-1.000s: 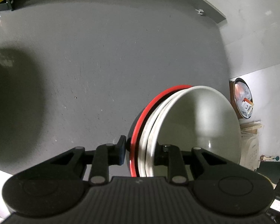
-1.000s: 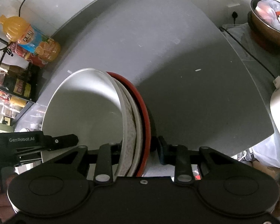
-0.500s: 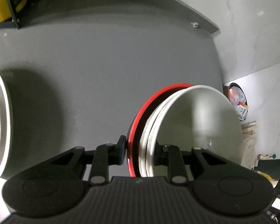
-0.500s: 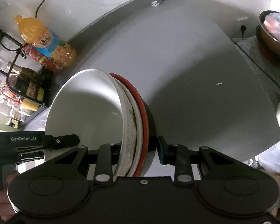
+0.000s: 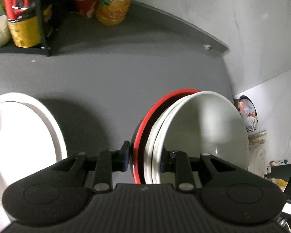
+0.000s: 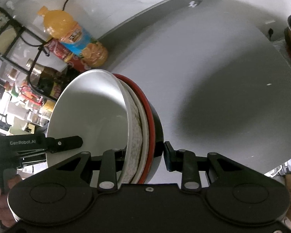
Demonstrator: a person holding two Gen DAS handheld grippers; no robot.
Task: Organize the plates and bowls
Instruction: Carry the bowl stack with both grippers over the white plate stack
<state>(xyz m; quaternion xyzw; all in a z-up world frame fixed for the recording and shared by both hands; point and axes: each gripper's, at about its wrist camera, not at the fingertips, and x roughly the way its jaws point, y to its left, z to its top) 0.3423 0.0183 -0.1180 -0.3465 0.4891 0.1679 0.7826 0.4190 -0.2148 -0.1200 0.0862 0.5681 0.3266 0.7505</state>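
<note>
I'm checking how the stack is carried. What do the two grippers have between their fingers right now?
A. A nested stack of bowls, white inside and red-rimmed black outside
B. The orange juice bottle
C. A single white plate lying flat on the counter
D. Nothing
A: the left gripper and right gripper both straddle the rims of the same stack of bowls, its white bowl innermost and its red-rimmed black bowl outermost.

A stack of bowls (image 5: 203, 132) is held on edge above the bench (image 5: 126, 81); a plate (image 5: 19, 136) is seen to its left, bottles (image 5: 114, 2) behind.
</note>
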